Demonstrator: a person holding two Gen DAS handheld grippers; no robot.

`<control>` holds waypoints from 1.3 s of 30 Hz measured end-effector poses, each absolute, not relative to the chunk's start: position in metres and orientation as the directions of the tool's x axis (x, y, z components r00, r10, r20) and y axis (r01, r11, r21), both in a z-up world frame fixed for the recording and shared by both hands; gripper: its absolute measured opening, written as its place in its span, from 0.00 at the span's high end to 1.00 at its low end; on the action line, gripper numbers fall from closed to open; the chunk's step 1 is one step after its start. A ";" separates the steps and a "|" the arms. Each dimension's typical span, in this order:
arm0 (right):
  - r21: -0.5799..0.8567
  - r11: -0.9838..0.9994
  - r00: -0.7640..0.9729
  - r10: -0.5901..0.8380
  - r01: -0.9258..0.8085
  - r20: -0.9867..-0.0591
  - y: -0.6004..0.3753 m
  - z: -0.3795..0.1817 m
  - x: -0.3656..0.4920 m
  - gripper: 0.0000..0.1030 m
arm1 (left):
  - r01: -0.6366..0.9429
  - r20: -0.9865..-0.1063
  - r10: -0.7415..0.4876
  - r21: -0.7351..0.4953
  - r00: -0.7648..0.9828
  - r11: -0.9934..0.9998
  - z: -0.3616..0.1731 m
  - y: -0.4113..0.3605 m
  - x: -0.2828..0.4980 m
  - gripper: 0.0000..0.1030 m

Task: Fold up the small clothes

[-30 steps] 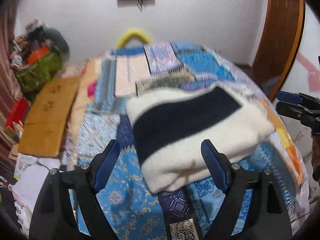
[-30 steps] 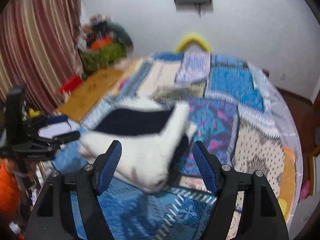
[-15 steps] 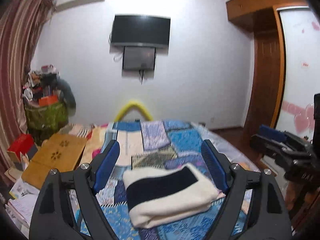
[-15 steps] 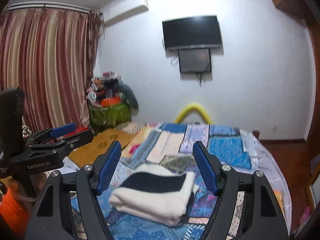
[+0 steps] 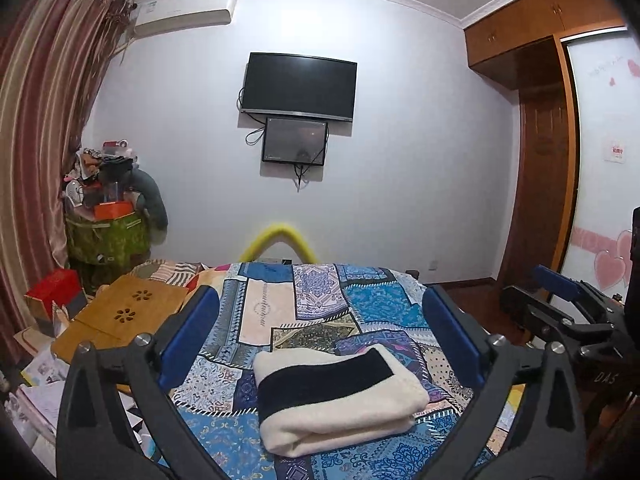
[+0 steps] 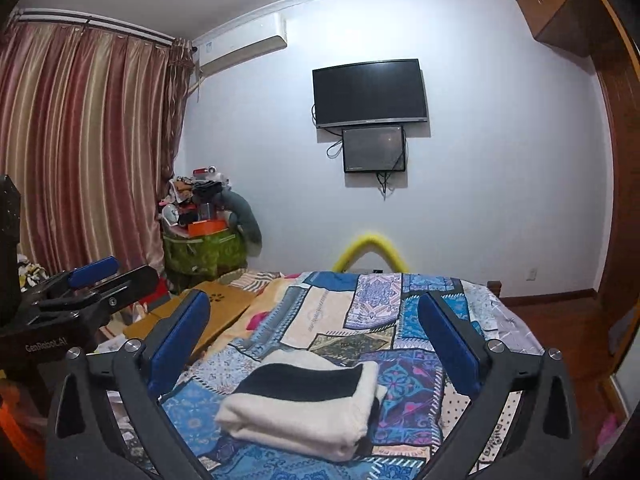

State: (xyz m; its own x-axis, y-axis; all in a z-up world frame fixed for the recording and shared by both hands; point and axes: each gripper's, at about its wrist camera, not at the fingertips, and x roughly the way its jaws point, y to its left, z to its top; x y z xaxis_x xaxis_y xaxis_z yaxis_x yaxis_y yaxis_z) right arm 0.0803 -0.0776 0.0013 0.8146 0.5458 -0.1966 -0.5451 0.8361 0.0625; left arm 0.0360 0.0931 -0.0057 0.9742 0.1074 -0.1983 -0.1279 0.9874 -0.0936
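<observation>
A folded cream garment with a wide black stripe [image 5: 336, 396] lies on the patchwork bedspread [image 5: 312, 312]; it also shows in the right wrist view [image 6: 304, 404]. My left gripper [image 5: 320, 336] is open and empty, held back above the garment's near side. My right gripper [image 6: 316, 332] is open and empty, likewise back from the garment. The right gripper shows at the right edge of the left wrist view [image 5: 560, 300]; the left gripper shows at the left edge of the right wrist view [image 6: 96, 280].
A wooden lap desk [image 5: 124, 316] lies left of the bed beside a red box [image 5: 54, 292] and papers. A green bag piled with clutter [image 5: 108, 232] stands by the curtain. A TV [image 5: 298, 86] hangs on the far wall. A wooden wardrobe [image 5: 544, 200] stands right.
Both grippers have pulled up and back from the garment, which now lies folded and released on the bed. The views have tilted up to show the wall and TV.
</observation>
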 end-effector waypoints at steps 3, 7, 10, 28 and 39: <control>0.072 0.835 0.811 0.548 -0.546 -0.204 -0.077 0.001 0.081 0.00 | -0.128 -0.198 0.109 -0.089 0.974 0.988 -0.006 0.092 0.035 0.00; 0.072 0.836 0.811 0.546 -0.544 -0.209 -0.078 0.000 0.079 0.00 | -0.129 -0.199 0.109 -0.092 0.974 0.987 -0.008 0.091 0.035 0.00; 0.071 0.837 0.811 0.545 -0.543 -0.213 -0.080 -0.003 0.075 0.00 | -0.129 -0.202 0.108 -0.098 0.973 0.987 -0.010 0.091 0.036 0.00; 0.084 0.840 0.810 0.540 -0.536 -0.230 -0.083 -0.005 0.077 0.00 | -0.133 -0.217 0.106 -0.113 0.970 0.985 -0.016 0.093 0.039 0.00; 0.090 0.843 0.812 0.535 -0.530 -0.233 -0.085 -0.006 0.076 0.00 | -0.127 -0.217 0.101 -0.111 0.971 0.986 -0.016 0.093 0.038 0.00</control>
State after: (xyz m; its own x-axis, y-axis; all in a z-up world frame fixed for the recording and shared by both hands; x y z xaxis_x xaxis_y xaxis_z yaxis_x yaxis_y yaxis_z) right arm 0.0764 -0.0854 -0.0055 0.8120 0.5352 -0.2327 -0.5300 0.8432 0.0899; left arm 0.0384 0.0932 -0.0162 0.9709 0.1011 -0.2170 -0.1274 0.9857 -0.1105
